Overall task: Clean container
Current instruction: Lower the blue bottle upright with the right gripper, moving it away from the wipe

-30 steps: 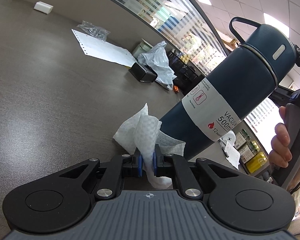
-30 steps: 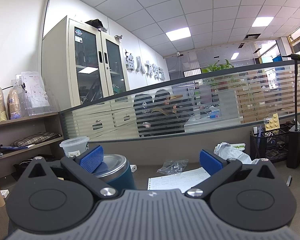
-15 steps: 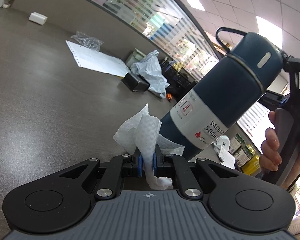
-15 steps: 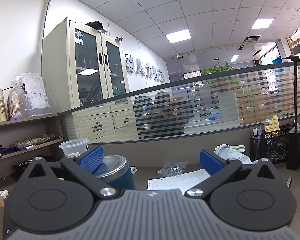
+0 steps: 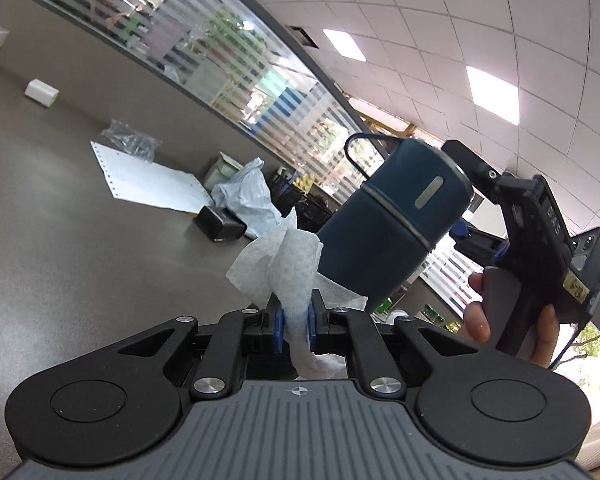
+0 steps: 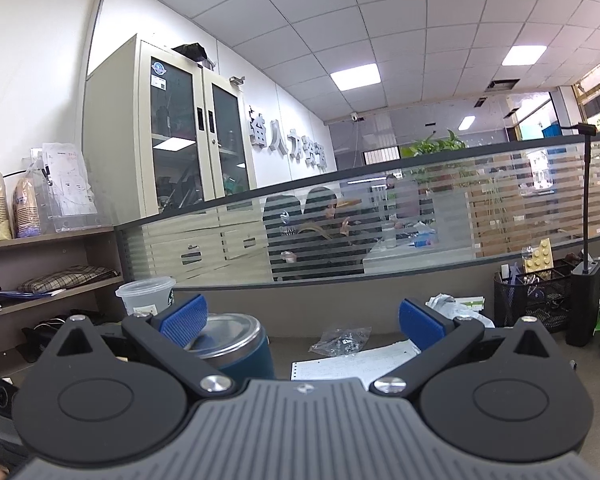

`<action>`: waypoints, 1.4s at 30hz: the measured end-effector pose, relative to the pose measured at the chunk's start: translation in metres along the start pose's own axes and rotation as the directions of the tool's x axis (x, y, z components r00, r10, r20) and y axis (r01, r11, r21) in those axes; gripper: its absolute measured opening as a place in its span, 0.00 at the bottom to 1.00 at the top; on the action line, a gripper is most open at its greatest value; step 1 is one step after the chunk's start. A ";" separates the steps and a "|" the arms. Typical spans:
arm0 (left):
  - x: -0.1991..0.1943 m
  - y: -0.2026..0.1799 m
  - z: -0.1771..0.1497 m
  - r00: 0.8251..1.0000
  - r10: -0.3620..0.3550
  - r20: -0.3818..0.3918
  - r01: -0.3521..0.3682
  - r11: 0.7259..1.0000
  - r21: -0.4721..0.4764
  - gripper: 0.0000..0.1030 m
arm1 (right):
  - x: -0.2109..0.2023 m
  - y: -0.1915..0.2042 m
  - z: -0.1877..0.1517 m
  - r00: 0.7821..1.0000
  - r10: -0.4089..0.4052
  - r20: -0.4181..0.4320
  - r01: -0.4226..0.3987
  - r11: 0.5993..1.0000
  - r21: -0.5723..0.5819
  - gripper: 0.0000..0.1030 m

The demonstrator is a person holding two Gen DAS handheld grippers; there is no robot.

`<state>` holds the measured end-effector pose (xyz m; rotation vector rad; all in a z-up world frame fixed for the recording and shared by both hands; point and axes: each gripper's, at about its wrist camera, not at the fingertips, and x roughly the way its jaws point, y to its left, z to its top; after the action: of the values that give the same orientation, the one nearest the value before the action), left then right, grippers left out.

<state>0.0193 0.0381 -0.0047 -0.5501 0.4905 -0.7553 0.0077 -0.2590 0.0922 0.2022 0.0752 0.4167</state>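
A crumpled white paper towel [image 5: 288, 264] stands between the blue pads of my left gripper [image 5: 294, 320], whose jaws are opening slightly while still pinching it. The towel touches the lower side of a dark blue vacuum flask [image 5: 388, 232], which tilts with its capped, loop-handled end up and to the right. A hand [image 5: 480, 320] holds the right tool there. In the right wrist view my right gripper [image 6: 302, 320] stands wide. The flask's steel-rimmed end [image 6: 236, 332] lies against the left finger only, and the right pad is free. The flask's base is hidden.
On the brown desk lie a perforated paper sheet [image 5: 148, 180], a clear bag of small parts [image 5: 130, 140], a black box [image 5: 220, 226] and a crumpled plastic bag [image 5: 244, 196]. A plastic cup [image 6: 146, 296] and a mesh organiser [image 6: 536, 296] stand by the glass partition.
The left wrist view has risen and tipped up, so the towel now meets the flask nearer its cap and the label is out of sight. The right wrist view is unchanged.
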 end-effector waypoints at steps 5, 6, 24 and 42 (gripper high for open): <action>-0.007 0.000 0.006 0.999 0.016 0.037 -0.016 1.000 0.005 0.17 | -0.012 0.015 -0.006 0.999 0.022 0.027 -0.021 0.999 -0.044 1.00; -0.009 0.000 0.008 0.998 0.026 0.049 -0.026 1.000 0.003 0.17 | -0.013 0.019 -0.008 0.999 0.023 0.030 -0.021 0.998 -0.056 1.00; -0.038 0.002 0.024 0.985 0.094 0.146 -0.095 0.995 -0.002 0.19 | 0.000 0.056 -0.057 0.986 -0.161 -0.035 0.156 0.979 -0.132 0.88; -0.036 0.002 0.021 0.988 0.080 0.130 -0.082 0.997 0.013 0.19 | 0.002 0.047 -0.064 0.987 -0.136 -0.087 0.125 0.985 -0.115 0.67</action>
<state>0.0103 0.0717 0.0181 -0.5547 0.3831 -0.6417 -0.0169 -0.2043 0.0392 0.0686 0.1578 0.2984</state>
